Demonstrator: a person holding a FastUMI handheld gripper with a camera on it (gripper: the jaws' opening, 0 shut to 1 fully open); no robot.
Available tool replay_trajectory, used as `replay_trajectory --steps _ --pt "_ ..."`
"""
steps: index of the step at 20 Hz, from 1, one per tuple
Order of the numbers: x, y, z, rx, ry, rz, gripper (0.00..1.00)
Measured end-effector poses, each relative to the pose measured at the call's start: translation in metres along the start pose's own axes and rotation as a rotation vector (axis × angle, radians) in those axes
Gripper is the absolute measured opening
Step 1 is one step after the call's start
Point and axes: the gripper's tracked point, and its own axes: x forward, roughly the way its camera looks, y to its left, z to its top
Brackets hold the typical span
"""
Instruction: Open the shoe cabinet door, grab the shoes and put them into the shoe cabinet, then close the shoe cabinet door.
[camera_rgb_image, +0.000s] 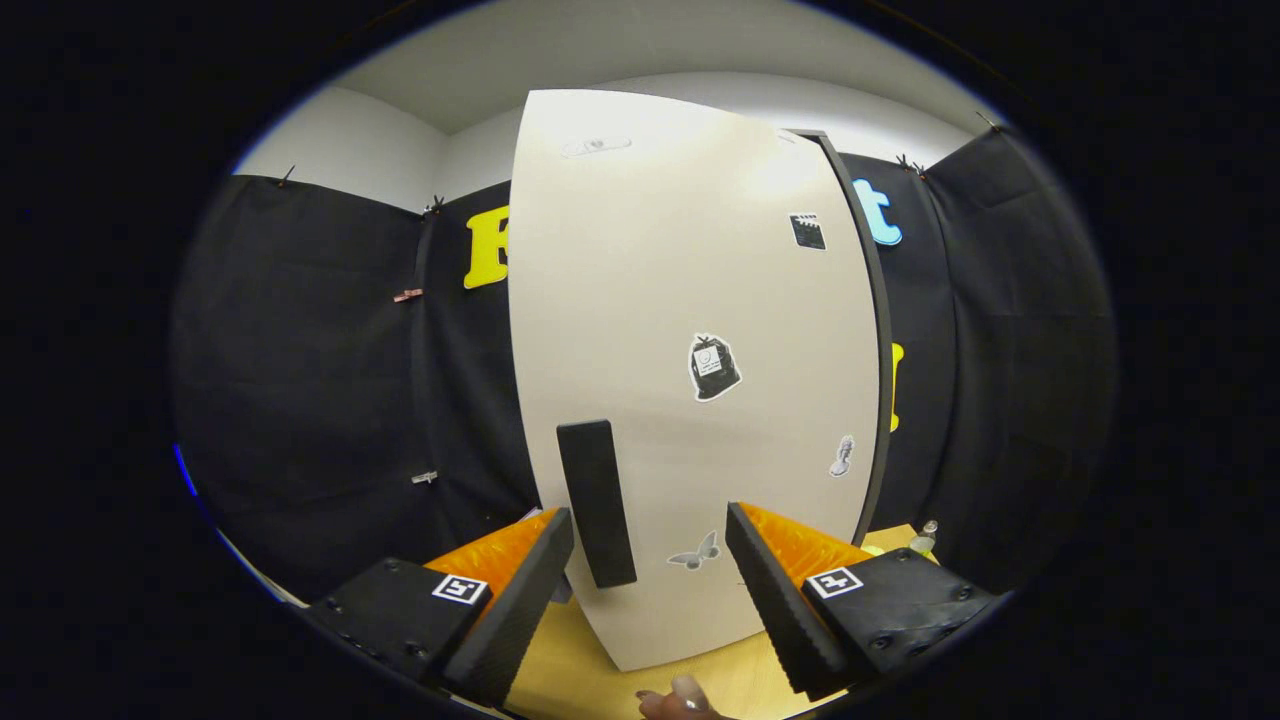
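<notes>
The shoe cabinet (690, 330) stands upright on a pale wooden surface, just ahead of the fingers (520, 590) of the gripper (650, 540), which are spread apart and grip nothing. Its door (640, 300) is cream-white and smooth, dotted with small stickers — a dark bag shape near the middle, a clapperboard near the top, a butterfly low down. A black vertical bar handle (597, 502) sits on the door's lower part, between the fingertips and nearer the left one. A dark edge runs down the cabinet's right side. The door looks shut.
</notes>
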Motion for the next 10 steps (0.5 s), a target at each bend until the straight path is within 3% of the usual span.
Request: replay_trajectory --steps 10 --pt "-0.0034 -0.0043 -0.002 -0.001 0.004 -0.037 0.99"
